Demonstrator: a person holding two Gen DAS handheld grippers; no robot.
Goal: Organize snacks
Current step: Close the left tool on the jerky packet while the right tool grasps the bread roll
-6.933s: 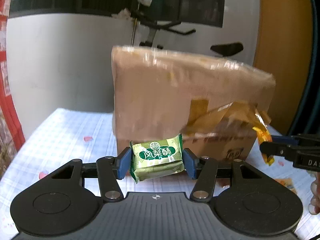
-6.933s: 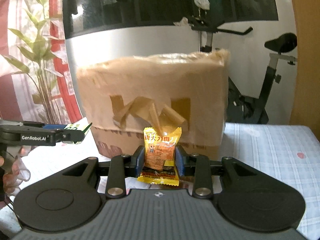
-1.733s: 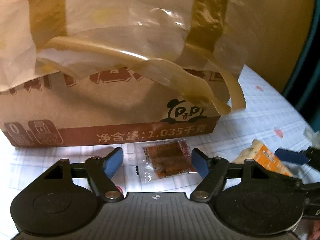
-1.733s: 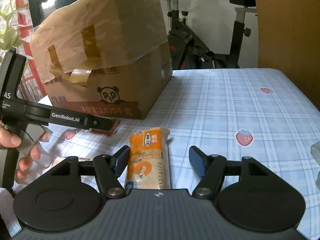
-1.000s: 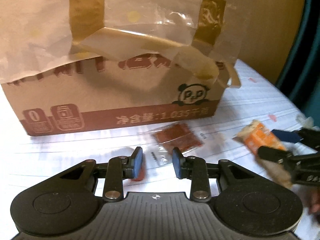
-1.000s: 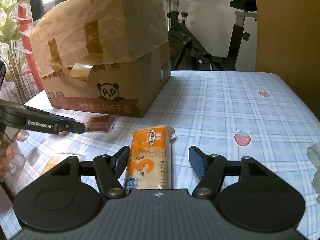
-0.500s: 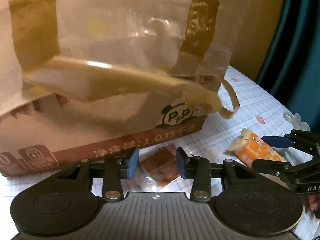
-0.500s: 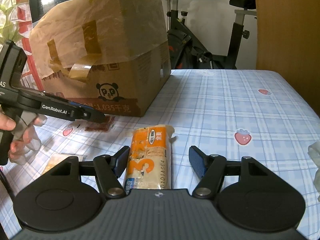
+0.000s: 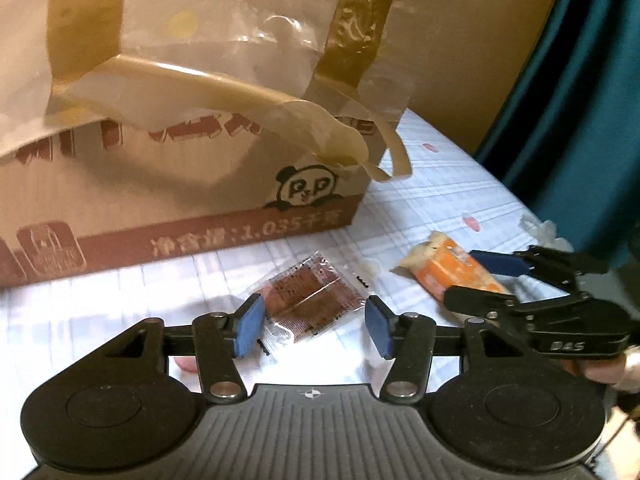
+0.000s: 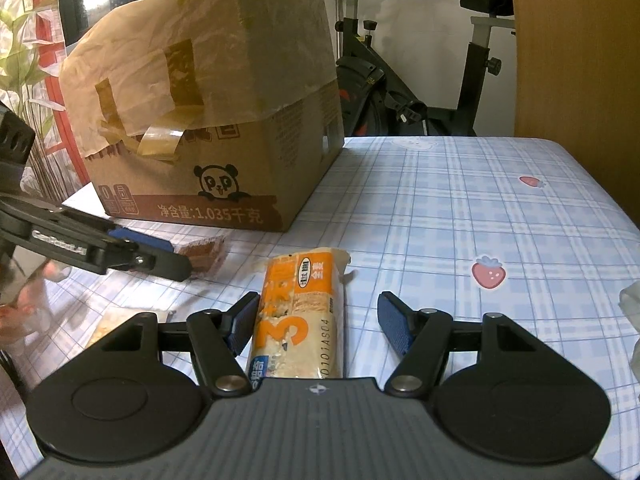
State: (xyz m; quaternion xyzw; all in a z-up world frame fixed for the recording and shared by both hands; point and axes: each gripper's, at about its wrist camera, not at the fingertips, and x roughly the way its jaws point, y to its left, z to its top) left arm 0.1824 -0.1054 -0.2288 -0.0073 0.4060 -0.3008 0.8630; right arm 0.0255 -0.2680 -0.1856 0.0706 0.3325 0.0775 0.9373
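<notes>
1. Brown snack sachet (image 9: pixel 310 300): flat clear film, lies on checked tablecloth (image 9: pixel 432 200) between left gripper (image 9: pixel 312 326) pads; jaws opening, no contact.
2. Orange cracker pack (image 10: pixel 300 312): crinkly, oblong, inside parted right gripper (image 10: pixel 320 328), near its 9 o'clock pad.
3. Taped cardboard box (image 10: pixel 224 128) at 11 o'clock; exercise bike (image 10: pixel 420 80) in right view only.
</notes>
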